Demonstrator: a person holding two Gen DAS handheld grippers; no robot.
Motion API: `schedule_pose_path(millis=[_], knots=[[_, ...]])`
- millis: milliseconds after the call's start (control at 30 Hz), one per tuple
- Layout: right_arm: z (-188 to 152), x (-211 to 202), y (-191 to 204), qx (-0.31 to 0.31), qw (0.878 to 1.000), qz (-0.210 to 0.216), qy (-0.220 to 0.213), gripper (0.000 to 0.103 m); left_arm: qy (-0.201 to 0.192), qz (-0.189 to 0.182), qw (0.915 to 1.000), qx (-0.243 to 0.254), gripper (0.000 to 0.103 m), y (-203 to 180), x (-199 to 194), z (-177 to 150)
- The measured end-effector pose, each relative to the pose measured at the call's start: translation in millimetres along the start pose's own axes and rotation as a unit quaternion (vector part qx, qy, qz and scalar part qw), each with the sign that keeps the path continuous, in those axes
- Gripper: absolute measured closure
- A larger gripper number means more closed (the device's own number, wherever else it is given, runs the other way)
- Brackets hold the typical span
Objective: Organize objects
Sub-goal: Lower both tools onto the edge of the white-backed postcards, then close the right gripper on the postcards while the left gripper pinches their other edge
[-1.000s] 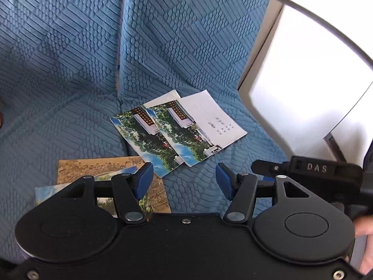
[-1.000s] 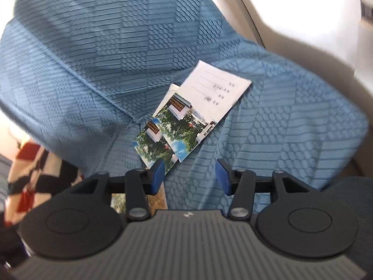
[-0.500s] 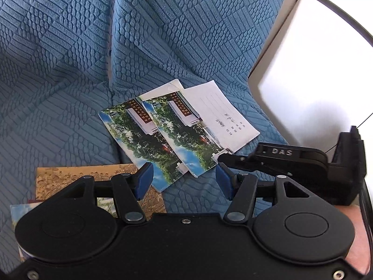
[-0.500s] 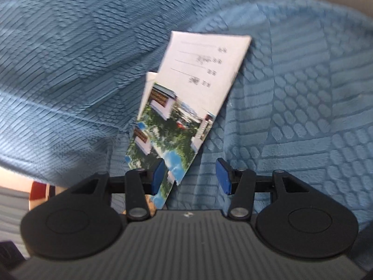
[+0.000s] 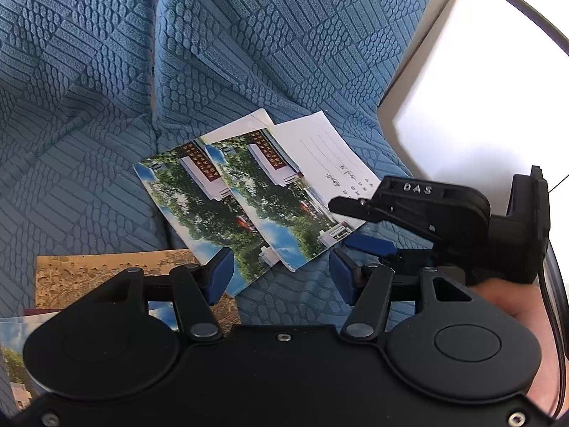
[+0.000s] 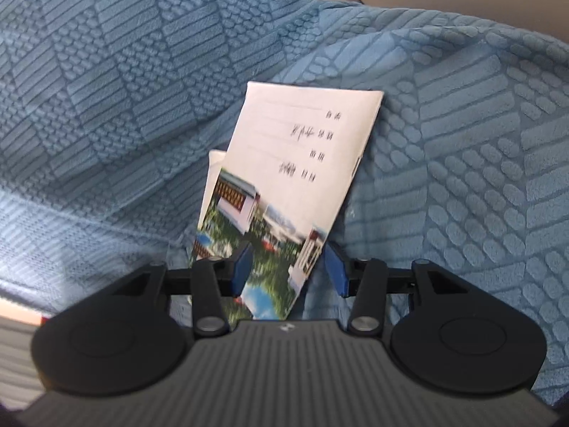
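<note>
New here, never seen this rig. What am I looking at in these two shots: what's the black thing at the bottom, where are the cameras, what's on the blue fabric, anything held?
No robot arm: a person holds a two-finger gripper in each hand, each with a fisheye camera looking forward along its fingers. The black shape at the bottom of each picture is that gripper's own body.

Left view: the left gripper is open, holding nothing. Ahead, on a blue sofa cover, lie overlapping photo cards, one card showing its white written side. A tan card lies nearer. The right gripper reaches in at the pile's corner, its hand behind.

Right view: the same corner sits between the right gripper's closing jaws; the pads do not visibly press it yet.
</note>
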State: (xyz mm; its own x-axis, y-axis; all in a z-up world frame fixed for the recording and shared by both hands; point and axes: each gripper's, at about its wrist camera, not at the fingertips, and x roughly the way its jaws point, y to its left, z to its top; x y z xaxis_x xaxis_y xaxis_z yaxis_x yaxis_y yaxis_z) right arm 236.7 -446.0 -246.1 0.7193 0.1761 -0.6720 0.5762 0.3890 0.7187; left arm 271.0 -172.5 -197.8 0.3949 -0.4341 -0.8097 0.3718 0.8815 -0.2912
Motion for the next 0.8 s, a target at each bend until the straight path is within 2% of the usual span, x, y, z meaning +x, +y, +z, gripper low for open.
schedule_pose_path(millis=[67,233,300,500,667,733,800], knots=[[1.8,1.3,0.8,-0.003,1.0,0.005,0.001,0.068,-0.002,-0.003,1.0,0.002,0.046,-2.7,1.0,-0.7],[-0.6,-2.3,4.3,-0.021,1.0,0.02,0.001,0.089,-0.001,0.0,0.9999,0.012,0.046,-8.7,7.1,-1.5],[-0.6,-3.4,6.3,-0.021,0.999,0.028,0.002,0.093,0.0,0.003,0.9998,0.018,0.046,-10.9,10.5,-1.5],[2.5,-8.7,14.4,-0.028,0.998,0.053,-0.004,0.095,0.003,0.01,0.9997,0.023,0.046,-12.6,21.7,3.0],[4.3,-7.6,17.7,-0.025,0.998,0.061,-0.003,0.095,0.023,-0.054,0.9964,-0.062,0.047,6.2,31.9,9.0],[5.1,-7.2,18.2,-0.025,0.998,0.063,-0.003,0.095,0.031,-0.084,0.9906,-0.104,0.048,15.8,37.2,10.1],[6.1,-6.7,17.8,-0.024,0.998,0.064,-0.002,0.095,0.036,-0.119,0.9803,-0.153,0.049,26.1,43.7,10.0]])
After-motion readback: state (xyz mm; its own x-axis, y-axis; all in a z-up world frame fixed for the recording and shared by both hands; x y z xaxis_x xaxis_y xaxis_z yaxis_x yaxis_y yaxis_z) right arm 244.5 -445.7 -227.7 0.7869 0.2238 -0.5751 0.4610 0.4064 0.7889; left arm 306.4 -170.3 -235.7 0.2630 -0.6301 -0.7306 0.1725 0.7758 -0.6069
